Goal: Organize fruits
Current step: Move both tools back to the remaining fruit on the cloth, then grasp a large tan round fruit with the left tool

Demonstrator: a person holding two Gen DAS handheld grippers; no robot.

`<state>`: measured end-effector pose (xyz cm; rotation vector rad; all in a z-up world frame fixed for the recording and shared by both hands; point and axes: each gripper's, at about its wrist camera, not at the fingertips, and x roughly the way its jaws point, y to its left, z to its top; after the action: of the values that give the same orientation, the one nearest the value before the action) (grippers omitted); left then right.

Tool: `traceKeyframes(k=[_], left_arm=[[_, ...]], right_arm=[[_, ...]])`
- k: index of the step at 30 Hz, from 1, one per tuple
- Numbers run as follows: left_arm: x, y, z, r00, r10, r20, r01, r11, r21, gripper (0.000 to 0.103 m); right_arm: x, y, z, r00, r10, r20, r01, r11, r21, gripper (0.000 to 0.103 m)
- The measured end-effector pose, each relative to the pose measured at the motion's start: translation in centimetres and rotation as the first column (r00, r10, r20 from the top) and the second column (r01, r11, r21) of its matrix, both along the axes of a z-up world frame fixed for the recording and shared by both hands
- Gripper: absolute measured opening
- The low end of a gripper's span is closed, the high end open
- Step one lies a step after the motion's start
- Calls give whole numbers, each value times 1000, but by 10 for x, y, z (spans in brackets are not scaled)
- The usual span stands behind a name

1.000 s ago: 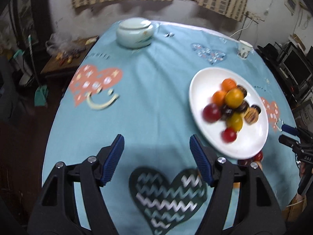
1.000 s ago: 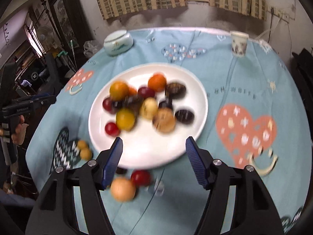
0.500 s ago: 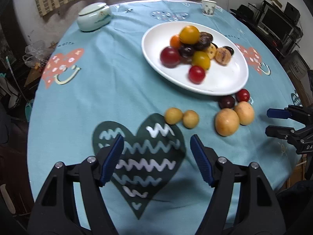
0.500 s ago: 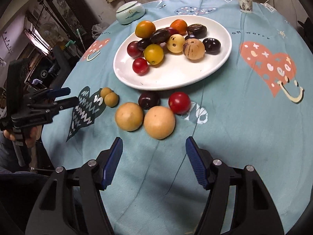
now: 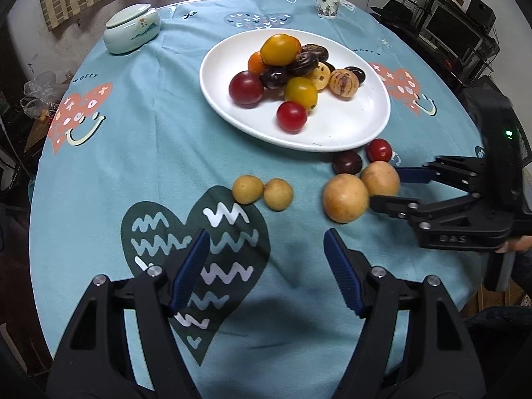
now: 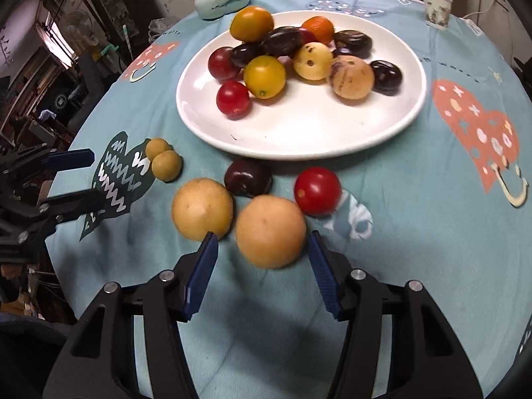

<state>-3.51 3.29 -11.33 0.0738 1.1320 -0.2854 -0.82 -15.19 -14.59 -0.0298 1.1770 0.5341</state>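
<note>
Right wrist view: right claw [image 6: 262, 249] is closing around a tan round fruit [image 6: 271, 231], pads not yet touching, just below the white plate [image 6: 299, 133] of fruits. Left claw [image 5: 266, 266] hangs spread, empty, over the counter [image 5: 133, 166].

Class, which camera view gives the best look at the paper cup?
The left wrist view: the paper cup stands whole and sharp beyond the white plate. In the right wrist view the cup appears complete too, but near the warped top edge.

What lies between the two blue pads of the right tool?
A large tan round fruit sits between the pads of the right tool, whose jaws are closing but not yet pressing on it. The right wrist view shows this.
</note>
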Motion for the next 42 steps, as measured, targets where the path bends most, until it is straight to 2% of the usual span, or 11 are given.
traceKeyframes(k=[1,2,6,14,18,19,20,22,29,35,42], left_arm=[[-1,-3,0,1000,-4,-4,4,1000,-4,72],[-1,-6,1,1000,-13,-6,12,1000,-10,72],[-1,-27,1,997,-71,-12,70,997,-32,72],[16,-82,-11,980,-197,-19,197,980,-2,73],[32,-93,-29,980,-193,-55,196,980,41,71],[35,-94,-35,980,-187,-67,191,980,61,66],[38,-94,-41,980,-182,-83,188,980,70,52],[41,-93,-46,980,-173,-101,179,983,51,46],[27,-83,-35,985,-154,-73,158,986,57,46],[13,-77,-25,988,-148,-50,152,983,99,46],[5,-72,-22,990,-139,-39,142,985,94,45]], right_arm=[[1,1,0,1000,5,7,-5,1000,1,53],[2,1,0,1000,14,8,-14,1000,1,43],[-3,-11,4,999,40,-7,-40,999,0,43],[-26,-54,5,997,-71,-43,73,996,56,43],[-35,-62,8,995,-94,-39,97,992,82,43],[-37,-63,9,995,-94,-36,97,992,83,43],[-37,-64,11,995,-94,-34,97,992,83,43],[-39,-64,13,995,-91,-32,94,991,92,43],[-40,-52,9,997,-67,-38,70,994,84,43],[-40,-34,4,999,-14,-44,16,998,60,43],[-39,-26,2,999,-1,-42,3,999,36,43]])
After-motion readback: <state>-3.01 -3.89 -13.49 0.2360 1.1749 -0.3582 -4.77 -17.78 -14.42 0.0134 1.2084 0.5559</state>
